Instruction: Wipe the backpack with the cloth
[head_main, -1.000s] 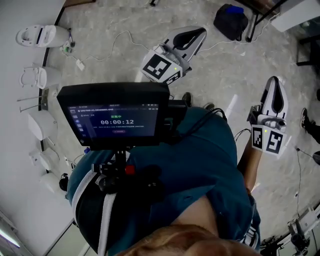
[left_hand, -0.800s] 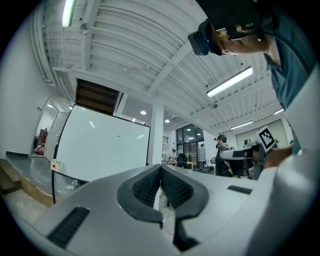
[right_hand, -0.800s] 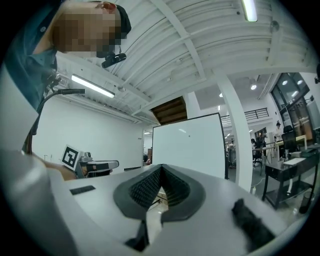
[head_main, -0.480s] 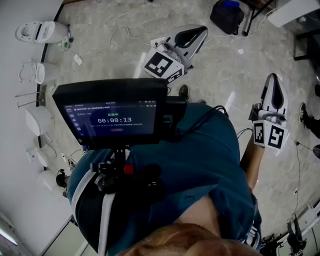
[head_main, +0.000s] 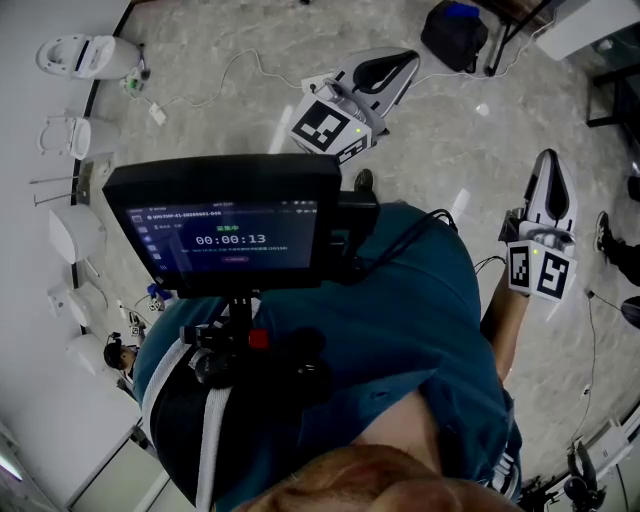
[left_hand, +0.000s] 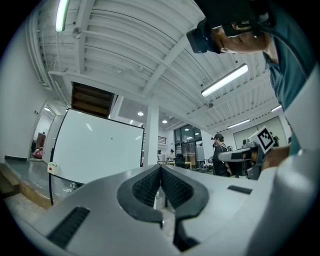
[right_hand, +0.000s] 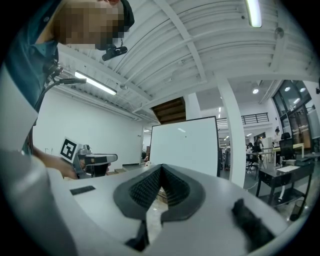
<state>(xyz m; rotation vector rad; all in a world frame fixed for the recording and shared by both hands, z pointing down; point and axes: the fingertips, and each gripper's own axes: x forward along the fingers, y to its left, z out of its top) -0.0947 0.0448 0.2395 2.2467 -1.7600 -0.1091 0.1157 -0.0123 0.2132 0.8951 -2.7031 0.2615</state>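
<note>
**A:** Where is the backpack against the tongs?

**B:** The dark backpack (head_main: 462, 42) sits on the floor (head_main: 440, 150) in the upper right of the head view, with a blue patch on its top. I cannot tell whether that patch is the cloth. The left tongs (head_main: 404, 63) are upper centre and point up and to the right, with their tips just left of the backpack in the frame. They do not touch it. The right tongs (head_main: 548, 160) are at the right edge, lower down and well apart from it.

**A:** Are the tongs pinching anything?

**B:** No. Each gripper view shows its ribbed pads pressed together with nothing between them.

**A:** And the arms?

**B:** The right forearm (head_main: 500, 320) runs up the frame from the lower right to the marker cube (head_main: 540, 272), and those tongs point straight up the frame. The left hand is hidden behind its own cube and the chest-mounted screen (head_main: 230, 235).
</note>
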